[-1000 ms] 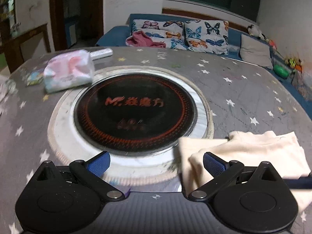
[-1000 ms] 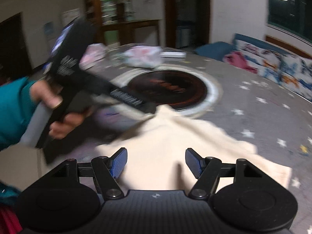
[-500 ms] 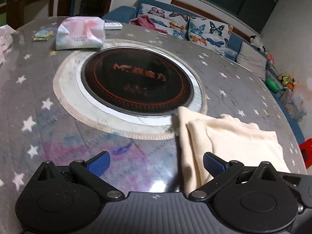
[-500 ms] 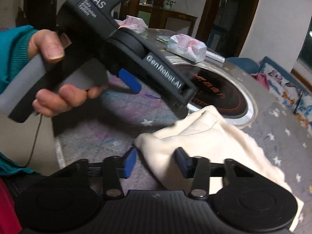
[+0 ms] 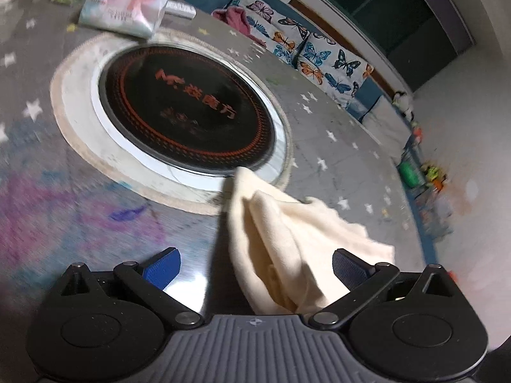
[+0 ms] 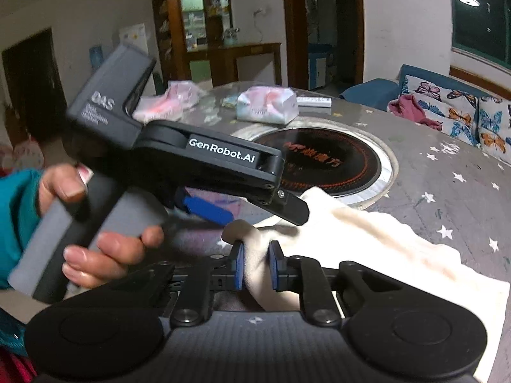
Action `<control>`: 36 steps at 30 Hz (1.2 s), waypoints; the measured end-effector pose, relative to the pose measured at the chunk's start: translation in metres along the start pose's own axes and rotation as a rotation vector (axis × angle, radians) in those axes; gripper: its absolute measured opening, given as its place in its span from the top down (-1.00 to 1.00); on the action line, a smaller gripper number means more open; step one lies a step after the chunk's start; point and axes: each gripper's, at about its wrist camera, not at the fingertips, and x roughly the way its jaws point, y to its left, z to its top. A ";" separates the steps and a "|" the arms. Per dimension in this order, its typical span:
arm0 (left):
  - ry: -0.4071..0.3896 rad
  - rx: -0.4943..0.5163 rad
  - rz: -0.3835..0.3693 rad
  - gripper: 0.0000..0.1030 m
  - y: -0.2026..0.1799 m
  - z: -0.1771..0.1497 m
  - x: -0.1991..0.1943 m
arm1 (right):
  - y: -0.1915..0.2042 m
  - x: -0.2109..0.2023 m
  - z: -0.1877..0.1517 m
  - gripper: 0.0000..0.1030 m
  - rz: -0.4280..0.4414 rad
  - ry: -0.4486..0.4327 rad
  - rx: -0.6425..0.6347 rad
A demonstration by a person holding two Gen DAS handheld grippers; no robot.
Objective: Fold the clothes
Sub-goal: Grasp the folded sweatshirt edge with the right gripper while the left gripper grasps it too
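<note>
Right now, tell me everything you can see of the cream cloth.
The cloth is cream, soft and fleecy-looking, folded into bunched layers. It lies on the star-patterned table, one corner reaching the rim of the round cooktop. The right gripper is shut on its near corner, lifting it. The left gripper is open, with the raised folds between its fingers.

A home living and dining room is shown. A round table with a star-patterned cover and a built-in induction hob is seen, backed by a blue sofa with butterfly cushions. A wooden cabinet and doorways are visible.
</note>
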 end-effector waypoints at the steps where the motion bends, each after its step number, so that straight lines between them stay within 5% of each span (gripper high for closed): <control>1: 0.007 -0.021 -0.021 -0.98 0.000 0.000 0.002 | -0.001 -0.002 0.000 0.72 0.005 -0.006 0.008; 5: 0.022 -0.081 -0.082 -0.77 -0.001 0.000 0.008 | -0.002 -0.009 -0.002 0.73 0.026 -0.021 0.029; 8: 0.031 -0.139 -0.110 -0.38 0.003 -0.002 0.010 | 0.000 -0.011 -0.006 0.73 0.039 -0.024 0.030; 10: 0.044 -0.188 -0.123 0.15 0.010 -0.004 0.013 | 0.002 -0.012 -0.009 0.73 0.048 -0.026 0.030; 13: 0.054 -0.236 -0.128 0.54 0.017 -0.007 0.019 | 0.003 -0.012 -0.012 0.73 0.060 -0.023 0.031; 23: 0.026 -0.187 -0.108 0.66 0.014 -0.003 0.019 | -0.018 -0.028 -0.023 0.52 0.009 -0.042 0.104; 36: 0.007 -0.117 -0.059 0.66 0.008 -0.003 0.021 | -0.124 -0.058 -0.066 0.09 -0.404 -0.069 0.364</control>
